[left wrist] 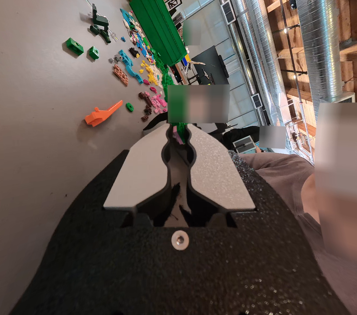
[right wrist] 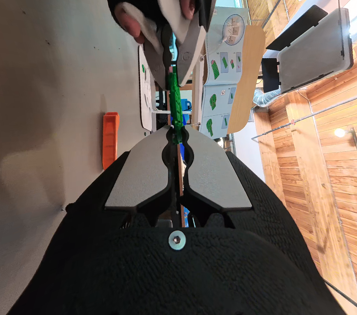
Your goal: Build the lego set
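Right gripper [right wrist: 176, 134] pinching one end of a green plate [right wrist: 175, 100], left gripper [right wrist: 171, 73] clamped on its far end beside a pink piece [right wrist: 170, 69], orange separator [right wrist: 110, 139] on the table [right wrist: 58, 73]

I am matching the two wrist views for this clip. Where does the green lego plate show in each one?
Left wrist view: the green lego plate is a sliver at centre, between the left gripper jaws, partly under a blur patch.
Right wrist view: centre, edge-on, spanning from the right gripper to the left gripper above.
Shared landmark: the orange brick separator on the table, left of the jaws.
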### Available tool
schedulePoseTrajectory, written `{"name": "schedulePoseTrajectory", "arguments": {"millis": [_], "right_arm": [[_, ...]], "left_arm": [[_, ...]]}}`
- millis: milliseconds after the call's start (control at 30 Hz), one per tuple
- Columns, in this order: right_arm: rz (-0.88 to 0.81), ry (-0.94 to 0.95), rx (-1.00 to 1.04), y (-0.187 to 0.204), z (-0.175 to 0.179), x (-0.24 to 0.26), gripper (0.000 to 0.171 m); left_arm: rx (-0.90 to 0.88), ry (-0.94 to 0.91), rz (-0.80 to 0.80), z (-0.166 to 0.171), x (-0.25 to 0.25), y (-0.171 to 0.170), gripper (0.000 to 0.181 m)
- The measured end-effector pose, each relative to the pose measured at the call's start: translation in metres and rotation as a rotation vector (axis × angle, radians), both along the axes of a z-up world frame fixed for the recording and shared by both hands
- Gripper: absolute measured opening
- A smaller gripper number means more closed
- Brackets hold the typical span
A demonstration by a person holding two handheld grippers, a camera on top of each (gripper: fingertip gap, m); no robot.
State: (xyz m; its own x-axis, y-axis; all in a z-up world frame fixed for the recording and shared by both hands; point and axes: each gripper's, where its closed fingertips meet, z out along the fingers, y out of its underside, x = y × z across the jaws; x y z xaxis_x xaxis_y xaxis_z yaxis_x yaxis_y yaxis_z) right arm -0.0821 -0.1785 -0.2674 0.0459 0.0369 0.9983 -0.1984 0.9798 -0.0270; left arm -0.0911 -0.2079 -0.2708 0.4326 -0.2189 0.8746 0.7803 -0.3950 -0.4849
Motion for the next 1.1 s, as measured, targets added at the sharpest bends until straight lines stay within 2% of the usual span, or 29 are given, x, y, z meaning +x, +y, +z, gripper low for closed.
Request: {"name": "schedulePoseTrajectory", "arguments": {"millis": [167, 333, 500, 700, 733, 833, 900, 1000, 1100], "right_arm": [[0.075, -0.101, -0.092, -0.007, -0.006, 0.006, 0.011], [0.092, -0.281, -0.328, 0.008, -0.01, 0.005, 0.029], [0.086, -0.395, -0.475, 0.021, -0.014, 0.005, 0.029], [0.065, -0.442, -0.493, 0.023, -0.023, 0.003, 0.027], [0.07, -0.454, -0.509, 0.022, -0.023, 0.003, 0.027], [0.083, -0.522, -0.602, 0.022, -0.025, 0.003, 0.025], [0.087, -0.56, -0.683, 0.025, -0.023, 0.003, 0.024], [0.041, -0.615, -0.813, 0.04, -0.019, 0.002, 0.028], [-0.036, -0.612, -0.937, 0.072, -0.007, 0.006, 0.03]], "left_arm": [[0.009, -0.055, 0.014, -0.003, -0.007, -0.001, 0.009], [-0.084, -0.023, 0.06, -0.021, -0.024, -0.009, 0.008], [-0.238, 0.062, -0.025, -0.044, -0.017, -0.022, 0.008], [-0.364, 0.124, -0.03, -0.065, -0.016, -0.025, 0.009], [-0.379, 0.145, -0.029, -0.066, -0.016, -0.026, 0.015], [-0.403, 0.211, -0.058, -0.061, -0.01, -0.029, 0.055], [-0.438, 0.317, -0.011, -0.06, -0.016, -0.03, 0.068], [-0.45, 0.436, 0.079, -0.049, -0.029, -0.031, 0.075], [-0.413, 0.533, 0.196, -0.031, -0.048, -0.033, 0.079]]}}
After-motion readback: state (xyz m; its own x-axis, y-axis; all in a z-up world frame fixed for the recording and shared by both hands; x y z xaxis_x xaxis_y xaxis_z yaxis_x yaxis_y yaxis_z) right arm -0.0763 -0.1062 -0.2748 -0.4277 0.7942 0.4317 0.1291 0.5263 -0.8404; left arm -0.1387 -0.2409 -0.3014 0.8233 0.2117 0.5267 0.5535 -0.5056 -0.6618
